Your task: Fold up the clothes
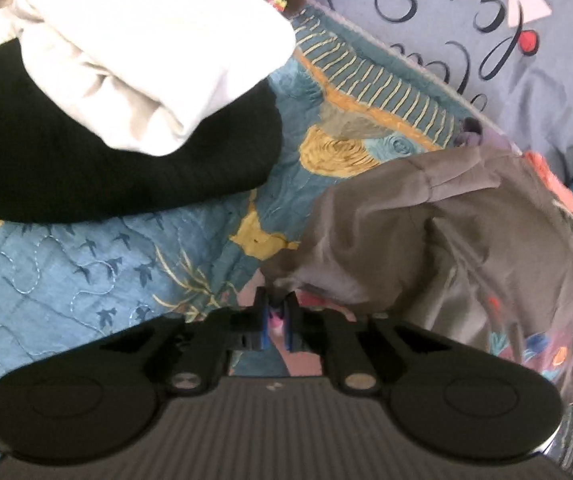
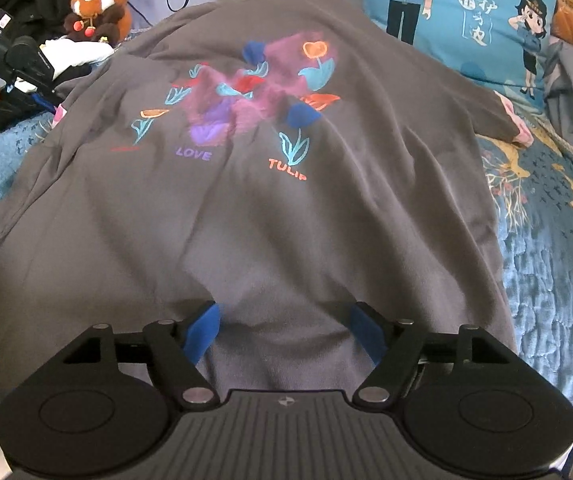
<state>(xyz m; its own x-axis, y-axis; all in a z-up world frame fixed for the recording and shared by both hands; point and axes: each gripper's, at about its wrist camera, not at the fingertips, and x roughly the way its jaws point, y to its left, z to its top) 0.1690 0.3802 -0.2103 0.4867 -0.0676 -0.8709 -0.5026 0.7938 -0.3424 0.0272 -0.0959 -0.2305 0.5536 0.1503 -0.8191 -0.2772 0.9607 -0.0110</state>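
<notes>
Nearest, the left gripper (image 1: 277, 312) fingers are closed on the grey T-shirt (image 2: 286, 208) edge, probably to lift it for folding. The right gripper (image 2: 284, 330) stands open over the hem, gripping nothing. The shirt lies spread on the bed quilt (image 2: 546, 240).

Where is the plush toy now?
In the right wrist view, the plush toy sits at the upper left, beyond the grey T-shirt, beside the folded white garment.
</notes>
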